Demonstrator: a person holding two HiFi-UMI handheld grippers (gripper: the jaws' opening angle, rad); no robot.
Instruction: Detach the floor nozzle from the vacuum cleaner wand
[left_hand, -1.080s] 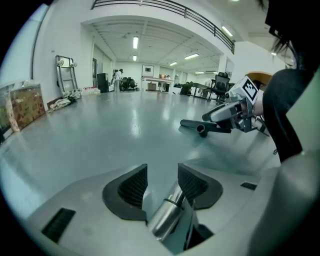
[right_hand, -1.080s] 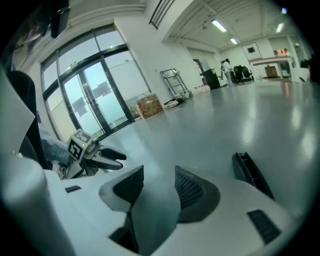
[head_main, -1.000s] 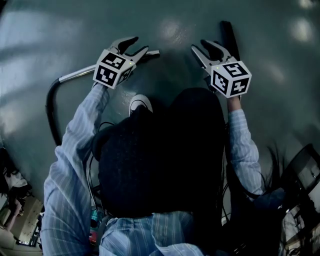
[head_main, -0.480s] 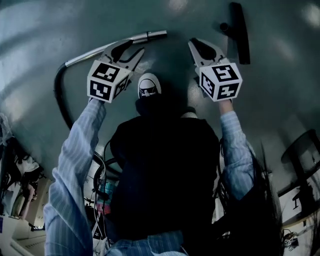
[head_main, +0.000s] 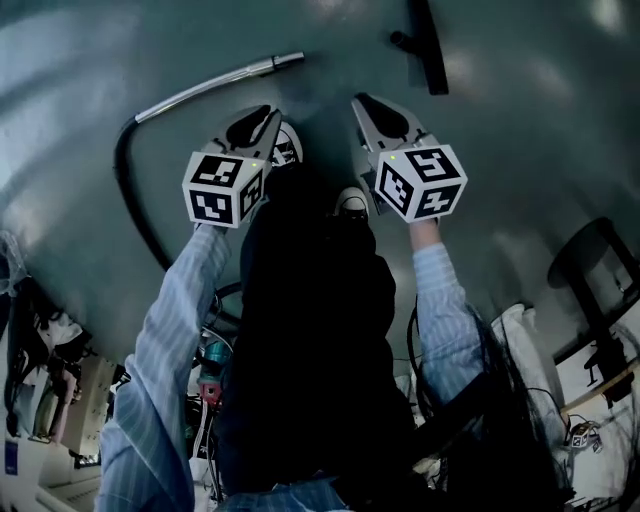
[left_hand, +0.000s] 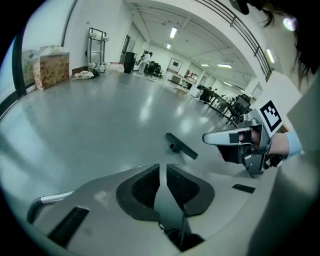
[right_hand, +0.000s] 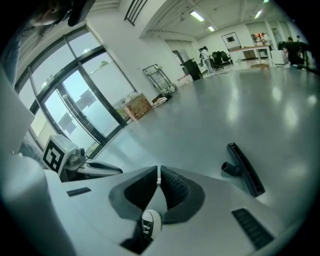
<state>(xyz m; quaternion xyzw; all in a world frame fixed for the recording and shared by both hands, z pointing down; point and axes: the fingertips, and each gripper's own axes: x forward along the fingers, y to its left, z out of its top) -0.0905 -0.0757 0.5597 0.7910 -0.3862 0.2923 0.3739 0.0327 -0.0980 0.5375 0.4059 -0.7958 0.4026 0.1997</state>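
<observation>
Currently, the floor nozzle (head_main: 428, 50) lies flat on the grey floor (head_main: 80, 60), detached and well apart from the free end of the metal wand (head_main: 215, 83), ahead of both grippers. Left gripper (head_main: 268, 120): jaws have just been closing and stand a narrow slit apart, nothing between them. Right gripper (head_main: 362, 102): jaws fully together, empty. Both grippers hang above the floor, touching neither part.

Black floor nozzle (head_main: 425, 45), silver wand (head_main: 215, 83), blue-striped sleeves (head_main: 185, 300).
</observation>
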